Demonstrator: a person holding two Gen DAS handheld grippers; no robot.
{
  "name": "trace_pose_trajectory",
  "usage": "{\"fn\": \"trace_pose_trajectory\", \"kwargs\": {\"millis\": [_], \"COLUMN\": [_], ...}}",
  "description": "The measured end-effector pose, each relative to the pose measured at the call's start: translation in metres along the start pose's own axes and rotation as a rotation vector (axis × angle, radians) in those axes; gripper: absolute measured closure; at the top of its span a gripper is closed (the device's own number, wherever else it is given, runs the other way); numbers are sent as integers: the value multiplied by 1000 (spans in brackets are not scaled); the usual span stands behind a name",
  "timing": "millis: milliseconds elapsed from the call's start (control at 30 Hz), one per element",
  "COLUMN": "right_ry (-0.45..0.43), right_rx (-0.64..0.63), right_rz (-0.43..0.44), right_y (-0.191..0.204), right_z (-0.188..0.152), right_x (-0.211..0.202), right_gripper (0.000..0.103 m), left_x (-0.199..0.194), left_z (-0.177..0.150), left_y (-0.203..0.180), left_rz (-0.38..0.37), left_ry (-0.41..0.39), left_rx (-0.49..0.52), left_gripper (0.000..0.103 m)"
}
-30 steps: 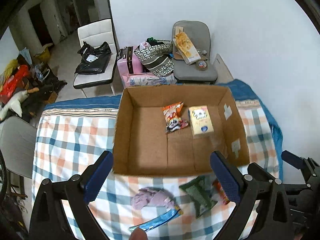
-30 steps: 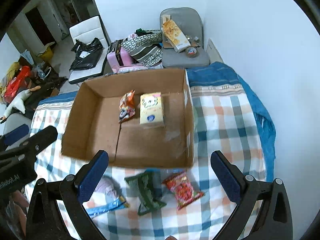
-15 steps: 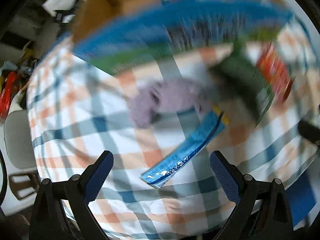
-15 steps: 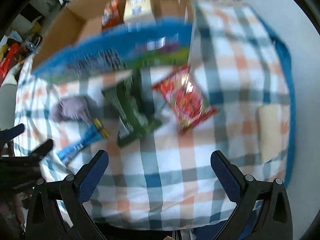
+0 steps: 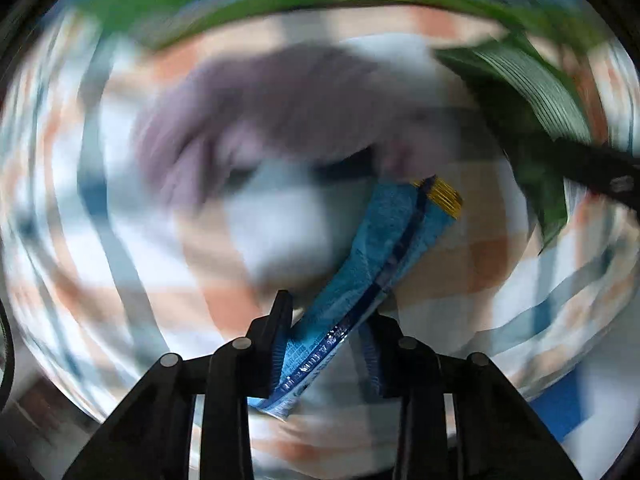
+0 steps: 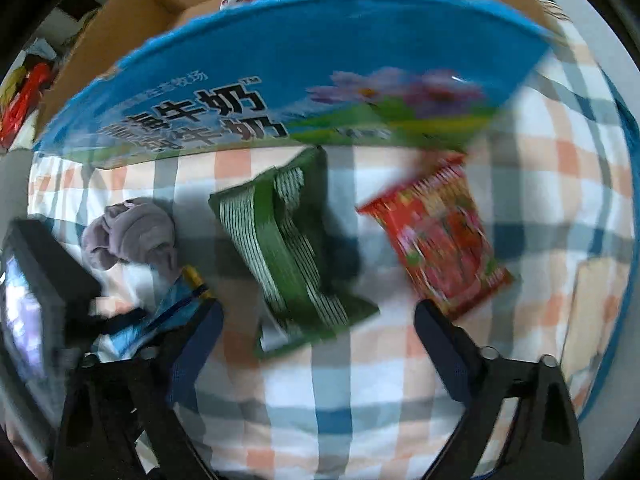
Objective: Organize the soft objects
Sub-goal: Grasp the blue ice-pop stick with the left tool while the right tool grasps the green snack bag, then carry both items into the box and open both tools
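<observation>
On the checked cloth (image 6: 360,380), left tool (image 5: 326,344) grips the blue packet (image 5: 384,240); right tool (image 6: 316,332) gapes over the green pouch (image 6: 288,256).

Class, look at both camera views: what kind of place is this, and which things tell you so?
Probably a room at home: a checked cloth covers the surface, with a crumpled purple sock, snack packets such as the red one, and a printed cardboard box holding more.

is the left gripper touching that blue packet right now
Touching. In the left wrist view the left gripper has its fingers closed in on the blue packet, which passes between them.
</observation>
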State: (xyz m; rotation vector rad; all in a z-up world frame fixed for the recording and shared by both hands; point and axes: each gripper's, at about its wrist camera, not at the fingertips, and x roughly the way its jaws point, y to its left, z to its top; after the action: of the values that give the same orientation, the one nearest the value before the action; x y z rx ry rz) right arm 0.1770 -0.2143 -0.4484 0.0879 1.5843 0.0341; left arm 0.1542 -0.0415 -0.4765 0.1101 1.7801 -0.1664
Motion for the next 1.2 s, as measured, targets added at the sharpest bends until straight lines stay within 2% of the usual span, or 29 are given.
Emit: {"fn": "trace_pose_trajectory", "kwargs": {"millis": [33,100,167,267,367,433,567,667,733,800,833,900,1100,1200], "right_ry": [15,55,88,132,216,232,220,212,206,201,198,195,181,169], "right_rx": [0,-10,7,2,-1,-10,14,35,44,46,47,39,26,27], "right_rz": [3,1,31,20,48,45,31,21,4,-9,-13,-18,-13,4], "right_y": [-1,3,3,2,0,-1,-5,-7,5,9,16,27,36,26], "right_z": [8,13,9,-9,-37,-50,-59,-65,-66,-68,-71,-74,-82,-87], "right_x": [5,18,24,24,27,28,36,41,47,46,48,51,29,13], "right_gripper": [25,51,63,66,66,66,62,59,59,61,62,65,69,69], "left_x": [2,4,5,9,19,28,28,30,31,29,22,15,2,-16], "left_z": [-4,-17,-29,-40,-40,-39,-35,-35,-34,-33,-41,-36,-42,-41], "left_y": [11,31,42,39,32,27,4,-7,-14,-19,-18,-28,-48,-55], "left_rz": [-53,-133,-182,-194,-173,-153,-64,-19,-11,-11,-14,-7,-28,-50], "left_ry": [18,34,34,40,62,72,53,46,42,30,24,11,-22,-51], "left_rx": [-76,-214,-288,-277,-264,-246,-164,-145,-144,-140,-136,-120,-105,-96], "left_gripper": [76,76,76,75,75,75,75,75,76,85,85,86,89,89]}}
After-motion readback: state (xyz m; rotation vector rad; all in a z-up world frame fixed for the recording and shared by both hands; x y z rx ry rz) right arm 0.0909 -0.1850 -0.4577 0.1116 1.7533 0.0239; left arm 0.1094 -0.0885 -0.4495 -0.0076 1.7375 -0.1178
